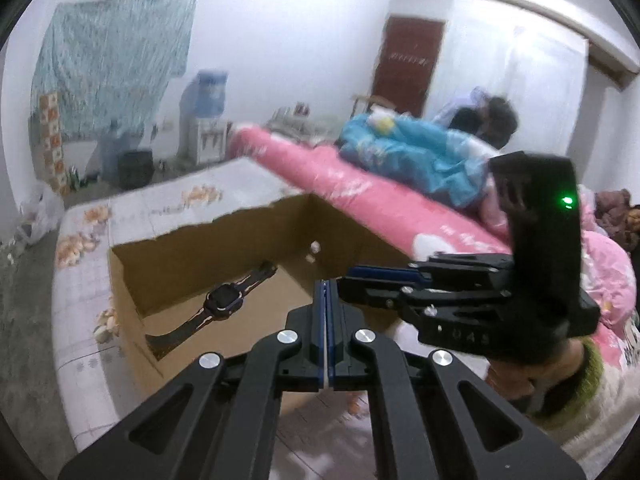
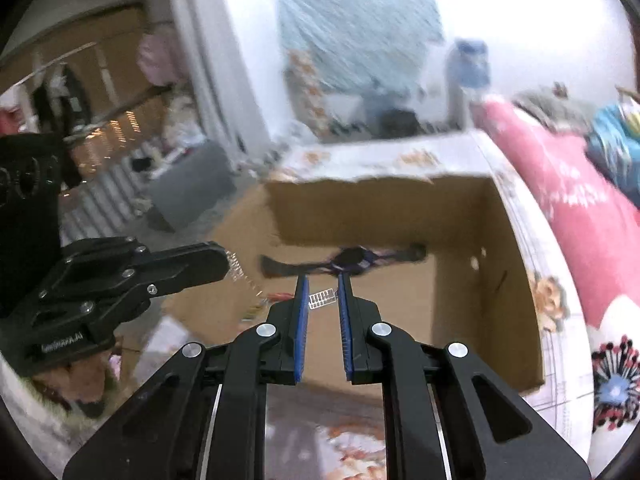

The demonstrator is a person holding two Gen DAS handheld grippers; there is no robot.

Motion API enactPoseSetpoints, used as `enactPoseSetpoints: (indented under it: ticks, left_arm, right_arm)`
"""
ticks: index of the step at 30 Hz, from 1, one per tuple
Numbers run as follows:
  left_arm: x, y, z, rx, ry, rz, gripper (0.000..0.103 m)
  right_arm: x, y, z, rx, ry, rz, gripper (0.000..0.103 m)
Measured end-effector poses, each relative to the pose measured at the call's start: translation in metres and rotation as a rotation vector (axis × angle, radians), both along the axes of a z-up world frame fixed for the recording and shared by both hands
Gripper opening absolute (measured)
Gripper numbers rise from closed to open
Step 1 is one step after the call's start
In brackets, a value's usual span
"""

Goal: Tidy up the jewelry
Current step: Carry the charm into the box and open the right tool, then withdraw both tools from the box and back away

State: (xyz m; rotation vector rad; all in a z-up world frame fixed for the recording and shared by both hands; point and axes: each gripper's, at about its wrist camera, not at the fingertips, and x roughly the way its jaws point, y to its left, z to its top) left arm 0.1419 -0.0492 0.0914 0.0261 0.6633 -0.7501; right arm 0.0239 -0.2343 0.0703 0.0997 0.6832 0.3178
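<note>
In the left wrist view, the left gripper (image 1: 328, 300) is seen with its jaws pressed together; nothing can be made out between them here. Beyond it, a cardboard box (image 1: 192, 236) stands open on the bed (image 1: 80, 280), and a dark wristwatch (image 1: 218, 304) lies flat on the box floor at the near left, its strap stretched out. Two small pale pieces (image 1: 314, 250) are seen at the far inner wall; what they are cannot be told. The right gripper (image 1: 360, 280) is held at the right, just above the box.

In the right wrist view, the right gripper (image 2: 323, 300) is held with its jaws apart and empty, directed down into the box (image 2: 512, 280). A small white card (image 2: 322, 299), perhaps an earring holder, lies on the box floor between the jaws, and the watch (image 2: 352, 260) lies just beyond. The left gripper (image 2: 216, 264) is seen at the left with a thin chain (image 2: 240, 276) hanging at its tip, probably pinched there so that it can be lowered into the box. The picture is blurred, so this is uncertain.
</note>
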Motion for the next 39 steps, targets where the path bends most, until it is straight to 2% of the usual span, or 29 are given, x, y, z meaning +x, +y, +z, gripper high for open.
enactPoseSetpoints:
  ticks: [2, 6, 8, 10, 11, 12, 18, 24, 26, 31, 36, 39]
  left_arm:
    - [0.020, -0.010, -0.011, 0.045, 0.040, 0.026, 0.001]
    - [0.056, -0.027, -0.030, 0.118, 0.111, 0.079, 0.001]
    - [0.065, -0.028, -0.034, 0.124, 0.137, 0.109, 0.002]
    - [0.072, -0.028, -0.038, 0.112, 0.176, 0.133, 0.009]
    - [0.072, -0.028, -0.038, 0.107, 0.180, 0.146, 0.017]
    - [0.071, -0.027, -0.038, 0.104, 0.172, 0.156, 0.024]
    - [0.058, -0.023, -0.026, 0.108, 0.125, 0.184, 0.043]
    - [0.029, -0.005, -0.009, 0.079, 0.072, 0.206, 0.056]
    - [0.018, 0.000, -0.003, 0.066, 0.055, 0.204, 0.064]
    - [-0.018, 0.019, 0.012, 0.019, 0.012, 0.203, 0.076]
    - [-0.051, 0.034, 0.022, -0.004, -0.023, 0.226, 0.089]
    - [-0.069, 0.040, 0.029, -0.001, -0.057, 0.252, 0.094]
  right_arm:
    - [0.020, -0.010, -0.009, 0.001, 0.055, -0.039, 0.013]
    - [0.036, -0.014, -0.019, -0.016, 0.095, -0.105, 0.014]
    - [0.035, -0.013, -0.020, -0.049, 0.082, -0.150, 0.023]
    - [0.032, -0.012, -0.019, -0.043, 0.065, -0.164, 0.034]
    - [0.030, -0.012, -0.018, -0.043, 0.056, -0.173, 0.037]
    - [0.029, -0.011, -0.018, -0.049, 0.045, -0.179, 0.037]
    - [0.014, -0.013, -0.010, -0.054, 0.002, -0.215, 0.049]
    - [-0.006, -0.016, 0.007, -0.028, -0.062, -0.239, 0.069]
    - [-0.016, -0.016, 0.013, -0.013, -0.080, -0.244, 0.077]
    - [-0.039, -0.012, 0.027, 0.004, -0.110, -0.240, 0.088]
    - [-0.066, -0.006, 0.040, 0.023, -0.128, -0.224, 0.094]
    - [-0.081, -0.002, 0.048, 0.002, -0.151, -0.237, 0.095]
